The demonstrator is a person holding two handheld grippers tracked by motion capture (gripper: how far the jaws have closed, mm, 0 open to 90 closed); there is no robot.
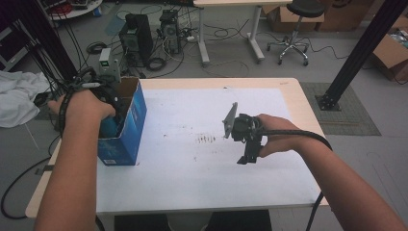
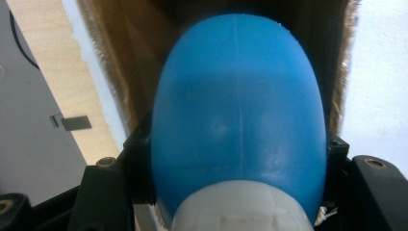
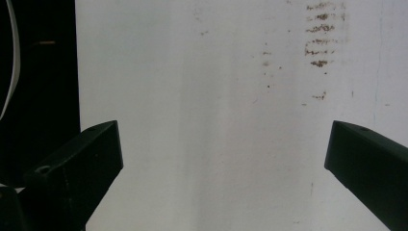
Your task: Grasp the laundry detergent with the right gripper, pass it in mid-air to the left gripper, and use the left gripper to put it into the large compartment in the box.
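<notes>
A blue cardboard box (image 1: 131, 126) with its top open stands at the table's left edge. My left gripper (image 1: 107, 109) reaches down into it, shut on a rounded blue object with a white base (image 2: 238, 106). In the left gripper view the black jaws press on both sides of that object, and the box's brown inner walls (image 2: 122, 57) rise around it. My right gripper (image 1: 248, 156) hangs over the middle right of the white table top (image 1: 192, 159), pointing down. Its jaws stand wide apart with nothing between them (image 3: 223, 159).
Small dark stains (image 1: 207, 139) mark the white surface between the box and the right gripper. Beyond the table are computer towers (image 1: 137, 36), cables, a stool (image 1: 298, 19) and a black frame post (image 1: 356, 53). White cloth (image 1: 17, 96) lies at the far left.
</notes>
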